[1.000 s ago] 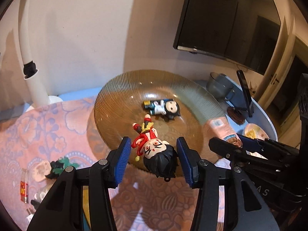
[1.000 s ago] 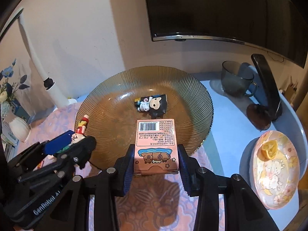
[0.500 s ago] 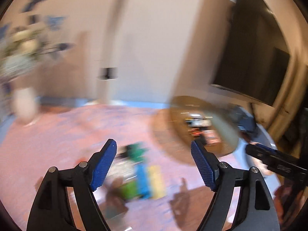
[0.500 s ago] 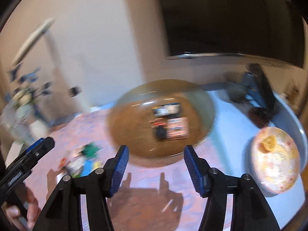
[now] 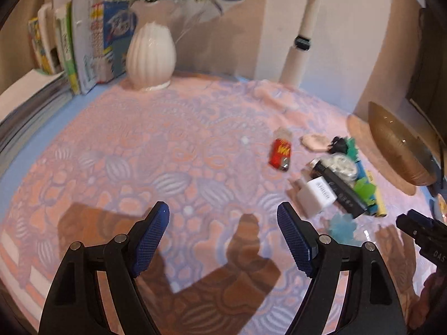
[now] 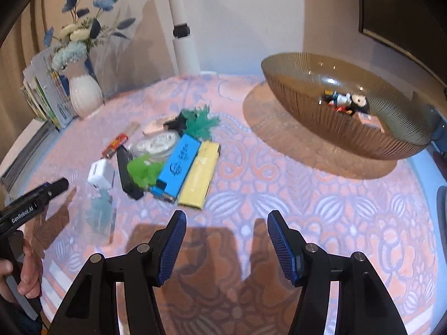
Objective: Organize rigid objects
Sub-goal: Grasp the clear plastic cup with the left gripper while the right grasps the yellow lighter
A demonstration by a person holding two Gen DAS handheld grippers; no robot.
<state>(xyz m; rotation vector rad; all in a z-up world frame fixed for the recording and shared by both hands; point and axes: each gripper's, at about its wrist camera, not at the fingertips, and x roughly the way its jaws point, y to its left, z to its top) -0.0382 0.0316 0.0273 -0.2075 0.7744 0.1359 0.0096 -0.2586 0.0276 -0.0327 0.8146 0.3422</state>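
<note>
The rigid objects lay mostly in a loose heap on the patterned cloth (image 6: 279,173) covering the counter, just ahead of both tools. Nearest me, the right gripper (image 6: 226,247) hung with its jaws parted and nothing between them; the left gripper (image 5: 223,236) stood likewise released and empty over bare cloth, the heap off to its right. A hand (image 6: 26,268) gripped the left tool's handle at the edge of the right view.

In the heap, the closest pieces were a yellow bar (image 6: 199,174) and a blue bar (image 6: 178,163) lying side by side and touching, then a green toy (image 6: 144,169), a black stick (image 6: 127,173), a white charger (image 6: 100,174) and a pale blue piece in clear wrap (image 6: 97,213). Beyond those sat a round clear case (image 6: 156,143), a red packet (image 6: 115,145), a peach-coloured piece (image 6: 156,124) and a dark green leafy toy (image 6: 199,122).

Farther off, well apart from the heap, the amber glass bowl (image 6: 307,83) held a black-and-white figure (image 6: 349,102), something red beneath it and a pink box (image 6: 368,118) at the wall. I judged the sorting barely started: a few things in, about ten left.
</note>
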